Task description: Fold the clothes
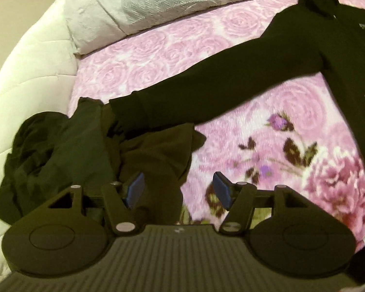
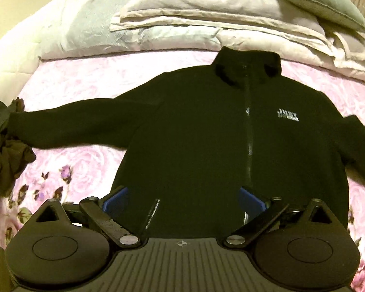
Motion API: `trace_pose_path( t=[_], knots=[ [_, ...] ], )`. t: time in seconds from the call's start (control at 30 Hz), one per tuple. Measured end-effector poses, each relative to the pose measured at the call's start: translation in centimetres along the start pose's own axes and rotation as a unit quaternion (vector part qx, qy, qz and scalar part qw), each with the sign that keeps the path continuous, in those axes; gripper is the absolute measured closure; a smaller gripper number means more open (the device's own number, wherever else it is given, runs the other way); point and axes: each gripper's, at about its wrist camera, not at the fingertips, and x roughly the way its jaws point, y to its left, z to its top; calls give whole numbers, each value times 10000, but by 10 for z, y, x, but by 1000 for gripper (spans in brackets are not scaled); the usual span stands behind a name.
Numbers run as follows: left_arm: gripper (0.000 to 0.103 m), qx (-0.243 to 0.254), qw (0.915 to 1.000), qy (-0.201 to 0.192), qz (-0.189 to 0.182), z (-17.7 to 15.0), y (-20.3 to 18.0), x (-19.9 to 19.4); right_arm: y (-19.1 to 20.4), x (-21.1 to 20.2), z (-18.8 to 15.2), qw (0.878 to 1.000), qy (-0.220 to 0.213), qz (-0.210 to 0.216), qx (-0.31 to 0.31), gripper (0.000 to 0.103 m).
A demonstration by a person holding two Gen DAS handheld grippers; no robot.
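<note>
Flat, jacket collar toward pillows, sleeves sideways

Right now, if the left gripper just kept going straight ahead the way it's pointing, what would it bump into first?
Probably the pile of dark clothes crumpled just ahead of the open left gripper, on the pink flowered blanket. Beyond the pile lies the black jacket's sleeve. Depth is hard to judge through this lens.
</note>
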Motion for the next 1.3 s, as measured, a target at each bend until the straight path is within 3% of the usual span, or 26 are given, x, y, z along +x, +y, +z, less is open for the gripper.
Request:
trace_pose_path(
  t=[0.13, 0.4, 0.5, 0.6, 0.73, 0.77, 0.8, 0.83, 0.9, 1.07, 1.13, 1.3],
  knots=[
    [45, 281, 9996, -28, 65, -4, -3, -9, 15, -12, -8, 9995, -134, 141, -233, 4],
    [45, 1423, 9890, -268, 311, 16, 31, 37, 86, -3, 2, 9973, -270, 368, -575, 5],
    [45, 2143, 9751, -453, 340, 24, 47, 72, 129, 17, 12, 9952, -234, 395, -859, 26],
    [45, 3103, 9479, -674, 263, 27, 60, 120, 175, 45, 20, 9944, -182, 354, -982, 26],
    [48, 4356, 8963, -813, 188, 23, 65, 172, 226, 86, 29, 9953, -40, 290, -920, 26],
    [54, 4636, 8821, -824, 167, 21, 66, 184, 235, 93, 32, 9954, -17, 279, -913, 26],
    [70, 4902, 8675, -836, 141, 20, 67, 195, 244, 99, 34, 9955, 3, 277, -909, 26],
    [78, 5035, 8595, -882, 45, 19, 69, 197, 253, 105, 37, 9955, 24, 274, -905, 26],
    [94, 5022, 8583, -1045, -141, 21, 76, 191, 266, 113, 40, 9947, 66, 255, -994, 26],
    [97, 4530, 8730, -1806, -84, 23, 104, 150, 297, 116, 49, 9855, -37, 237, -1681, 26],
    [97, 4448, 8733, -1980, -154, 19, 113, 132, 314, 116, 53, 9787, -167, 291, -2025, 26],
    [97, 4597, 8560, -2362, -141, 5, 122, 107, 367, 127, 69, 9528, -576, 501, -2940, 26]
  ],
)
